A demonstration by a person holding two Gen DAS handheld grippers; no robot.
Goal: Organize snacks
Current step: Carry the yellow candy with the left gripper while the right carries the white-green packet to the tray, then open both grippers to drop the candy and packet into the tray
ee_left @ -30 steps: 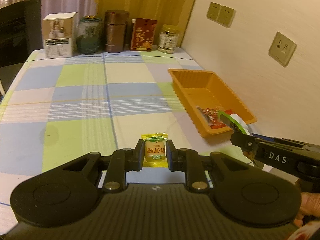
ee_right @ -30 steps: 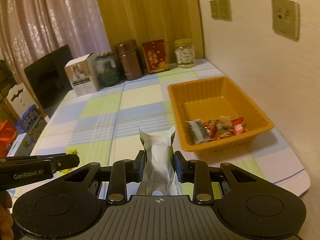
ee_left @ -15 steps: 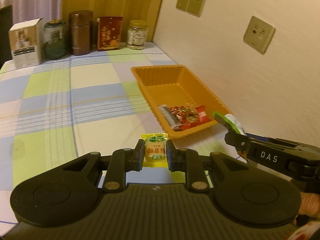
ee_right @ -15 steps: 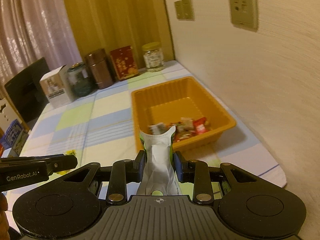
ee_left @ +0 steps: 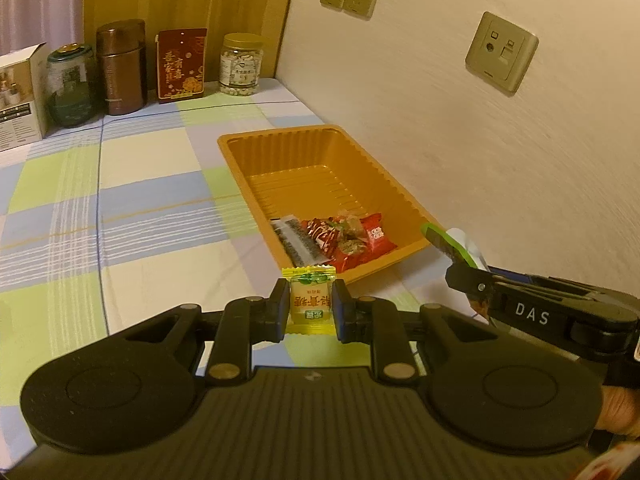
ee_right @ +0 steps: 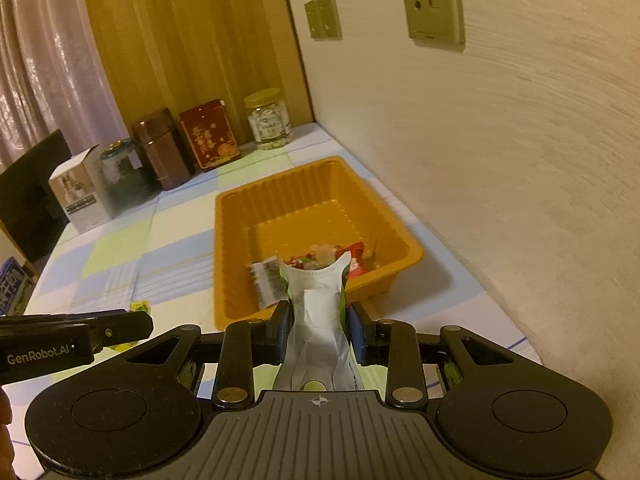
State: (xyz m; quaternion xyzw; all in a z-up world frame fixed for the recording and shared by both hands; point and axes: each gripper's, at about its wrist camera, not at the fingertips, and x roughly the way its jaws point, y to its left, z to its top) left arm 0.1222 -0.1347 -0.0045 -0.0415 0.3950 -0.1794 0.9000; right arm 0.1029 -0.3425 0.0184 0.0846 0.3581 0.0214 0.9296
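My left gripper point(ee_left: 310, 304) is shut on a small yellow candy packet point(ee_left: 310, 300), held just short of the near edge of the orange tray point(ee_left: 248, 156). My right gripper point(ee_right: 318, 320) is shut on a white and green snack pouch point(ee_right: 318, 300), held in front of the tray's near edge point(ee_right: 224, 248). Several wrapped snacks point(ee_left: 340, 236) lie in the tray's near end. The right gripper also shows at the right of the left wrist view point(ee_left: 466, 276). The left gripper shows at the left of the right wrist view point(ee_right: 136, 320).
The tray sits on a checked tablecloth point(ee_left: 140, 200) close to the wall point(ee_left: 500, 160) on the right. A white box point(ee_left: 20, 96), a glass jar point(ee_left: 70, 84), a brown canister point(ee_left: 120, 66), a red box point(ee_left: 182, 64) and a nut jar point(ee_left: 242, 64) line the far edge.
Both grippers have swung right and forward towards the orange tray, each still holding its snack. The tray now lies straight ahead of both.
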